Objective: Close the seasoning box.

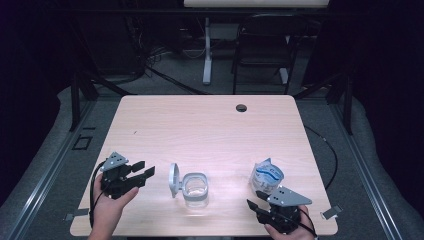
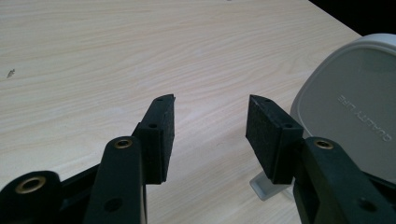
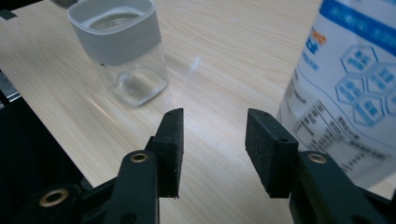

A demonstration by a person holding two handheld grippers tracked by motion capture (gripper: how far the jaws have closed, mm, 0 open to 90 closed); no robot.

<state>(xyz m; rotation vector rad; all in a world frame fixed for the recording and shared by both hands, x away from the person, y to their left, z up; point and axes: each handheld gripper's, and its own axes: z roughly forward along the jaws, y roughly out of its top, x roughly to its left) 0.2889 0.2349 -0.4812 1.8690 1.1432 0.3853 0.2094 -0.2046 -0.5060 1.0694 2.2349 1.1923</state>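
Wooden table (image 1: 210, 125), high view: clear jar (image 1: 195, 189) near the front edge, hinged lid (image 1: 174, 180) swung up on its left, nothing visible inside; blue-and-white pouch (image 1: 266, 176) well to its right; left gripper (image 1: 141, 172) just left of the lid, right gripper (image 1: 254, 206) just below the pouch. Left gripper view: jaws wide apart, empty, lid (image 2: 355, 112) at right. Right gripper view: jaws wide apart, empty; jar (image 3: 123, 51) ahead-left, pouch (image 3: 350, 88) just right.
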